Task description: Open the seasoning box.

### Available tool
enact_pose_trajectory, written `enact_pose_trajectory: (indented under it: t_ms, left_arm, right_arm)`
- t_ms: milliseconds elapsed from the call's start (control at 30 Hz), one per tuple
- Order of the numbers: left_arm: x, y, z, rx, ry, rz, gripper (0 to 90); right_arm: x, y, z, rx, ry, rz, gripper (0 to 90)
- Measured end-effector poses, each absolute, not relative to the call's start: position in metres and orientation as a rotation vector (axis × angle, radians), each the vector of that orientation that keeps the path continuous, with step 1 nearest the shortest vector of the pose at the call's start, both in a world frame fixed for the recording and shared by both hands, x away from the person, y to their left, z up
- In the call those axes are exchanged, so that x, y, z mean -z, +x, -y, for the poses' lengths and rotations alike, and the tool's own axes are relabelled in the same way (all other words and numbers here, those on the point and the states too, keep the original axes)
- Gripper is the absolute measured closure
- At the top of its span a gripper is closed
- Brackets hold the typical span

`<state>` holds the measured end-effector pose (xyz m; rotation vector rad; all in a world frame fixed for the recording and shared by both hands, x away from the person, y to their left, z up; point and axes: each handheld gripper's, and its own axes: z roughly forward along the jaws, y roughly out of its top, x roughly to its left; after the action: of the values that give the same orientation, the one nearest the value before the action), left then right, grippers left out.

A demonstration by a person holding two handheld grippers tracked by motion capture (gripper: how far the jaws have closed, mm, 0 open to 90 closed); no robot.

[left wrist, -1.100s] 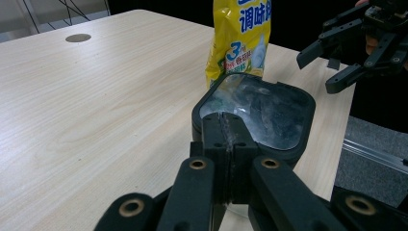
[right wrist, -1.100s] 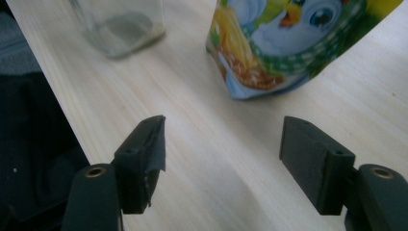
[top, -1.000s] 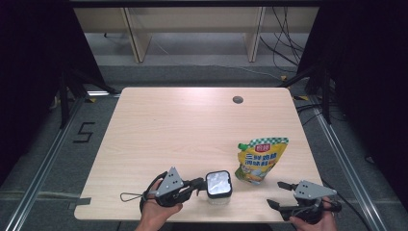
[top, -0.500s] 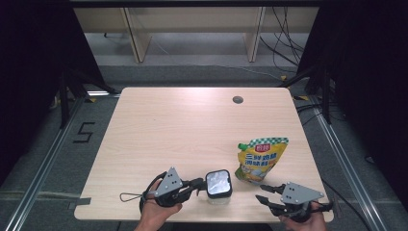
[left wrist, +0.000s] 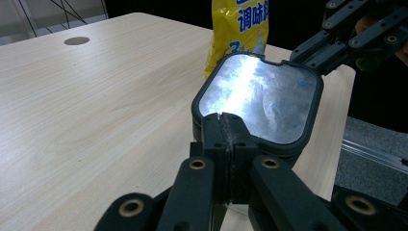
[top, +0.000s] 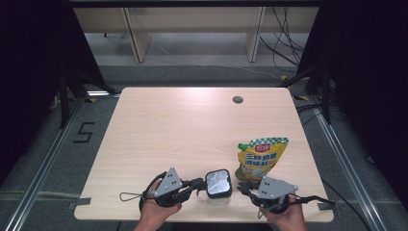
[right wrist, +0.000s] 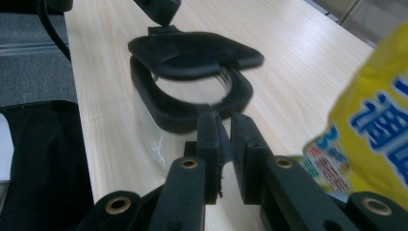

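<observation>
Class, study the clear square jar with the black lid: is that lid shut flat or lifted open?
Lifted open. In the right gripper view the black lid tilts above the clear square jar, a gap showing under its near edge.

The yellow pouch [top: 261, 159] on the desk carries printed Chinese text: in the left gripper view its large blue characters read "调味" [left wrist: 246, 11], with a further character cut off at the edge, and a blue "3" [left wrist: 233, 47] stands below them. In the right gripper view a "3" [right wrist: 330, 140] shows on the pouch's lower part; the rest there is too blurred to read. On the floor left of the desk, a taped "5" [top: 84, 132] is legible.
</observation>
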<state>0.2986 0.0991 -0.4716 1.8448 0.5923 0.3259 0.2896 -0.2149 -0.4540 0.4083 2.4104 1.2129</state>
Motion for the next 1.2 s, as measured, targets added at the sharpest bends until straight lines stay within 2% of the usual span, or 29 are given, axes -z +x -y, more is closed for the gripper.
enact_pose_trajectory:
  t_ms: [267, 467, 733, 967, 1200]
  left_arm:
    - [0.472, 0.298, -0.099, -0.334, 1.844, -0.604, 87.9]
    - [0.472, 0.302, -0.11, -0.295, 1.854, -0.576, 65.0]
    - [0.483, 0.299, -0.12, -0.294, 1.93, -0.53, 52.1]
    - [0.501, 0.301, -0.11, -0.301, 1.981, -0.486, 53.4]
    - [0.507, 0.306, -0.107, -0.312, 1.991, -0.464, 61.8]
  right_arm:
    - [0.45, 0.292, 0.197, -1.246, 0.37, -2.417, 83.7]
    - [0.441, 0.293, 0.19, -1.27, 0.337, -2.392, 85.4]
    - [0.436, 0.295, 0.179, -1.302, 0.303, -2.394, 85.9]
    - [0.432, 0.297, 0.17, -1.325, 0.276, -2.401, 86.2]
    - [0.426, 0.298, 0.158, -1.348, 0.231, -2.39, 85.7]
